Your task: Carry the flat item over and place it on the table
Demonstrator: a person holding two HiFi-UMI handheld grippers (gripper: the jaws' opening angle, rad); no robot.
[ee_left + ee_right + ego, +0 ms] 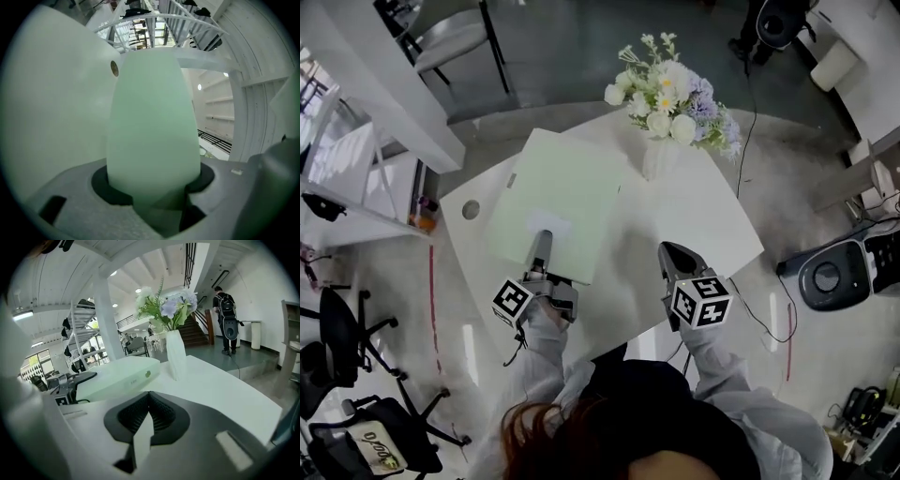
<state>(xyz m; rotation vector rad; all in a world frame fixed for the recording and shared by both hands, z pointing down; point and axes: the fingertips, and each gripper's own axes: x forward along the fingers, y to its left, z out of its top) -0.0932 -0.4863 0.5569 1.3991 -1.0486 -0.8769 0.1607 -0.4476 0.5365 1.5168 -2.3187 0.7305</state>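
A pale green flat board (558, 202) lies level over the left part of the white table (703, 220); whether it touches the tabletop I cannot tell. My left gripper (542, 239) is shut on the board's near edge, and in the left gripper view the board (152, 126) fills the space between the jaws (154, 187). My right gripper (672, 253) hovers over the table's near right part, shut with nothing in it; its ribbed pads meet (149, 397). From the right gripper view the board (117, 376) shows at the left.
A white vase of flowers (667, 108) stands at the table's far side, just right of the board. A round hole (470, 209) marks the table's left end. Office chairs (347, 347) stand left, a black device (830, 274) right. A person with a backpack (226, 310) walks far off.
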